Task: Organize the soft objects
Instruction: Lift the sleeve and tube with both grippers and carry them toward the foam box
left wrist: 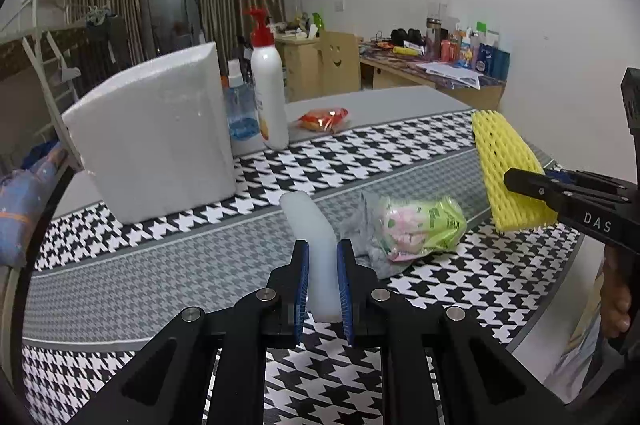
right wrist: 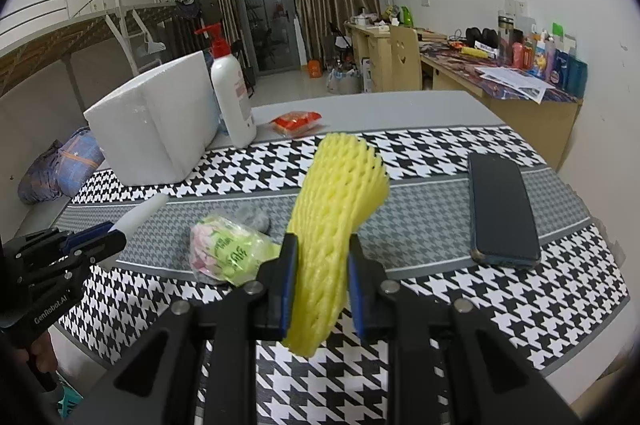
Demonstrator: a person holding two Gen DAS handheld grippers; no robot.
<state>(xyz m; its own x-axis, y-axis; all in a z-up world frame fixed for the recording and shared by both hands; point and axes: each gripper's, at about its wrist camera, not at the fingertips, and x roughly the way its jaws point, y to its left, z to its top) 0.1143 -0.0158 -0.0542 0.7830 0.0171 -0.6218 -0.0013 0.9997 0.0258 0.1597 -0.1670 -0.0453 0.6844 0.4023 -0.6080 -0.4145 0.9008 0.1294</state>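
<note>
A white foam strip [left wrist: 316, 257] is clamped in the left gripper [left wrist: 323, 285], lifted clear of the surface [left wrist: 160, 265]. A yellow foam net sleeve [right wrist: 332, 225] is clamped in the right gripper [right wrist: 323, 285], also held above the checked cloth. Between them a green-and-pink plastic bag [left wrist: 416, 225] lies on the cloth, untouched, with something grey crumpled beside it. A white foam box [left wrist: 156, 133] stands further back on the left, near a lotion bottle [left wrist: 269, 85] and a red snack packet [left wrist: 323, 118]; a phone [right wrist: 502, 209] lies to the right. Judging by this, sorting is midway: two soft items are in hand but not yet placed, and the bag remains.
</note>
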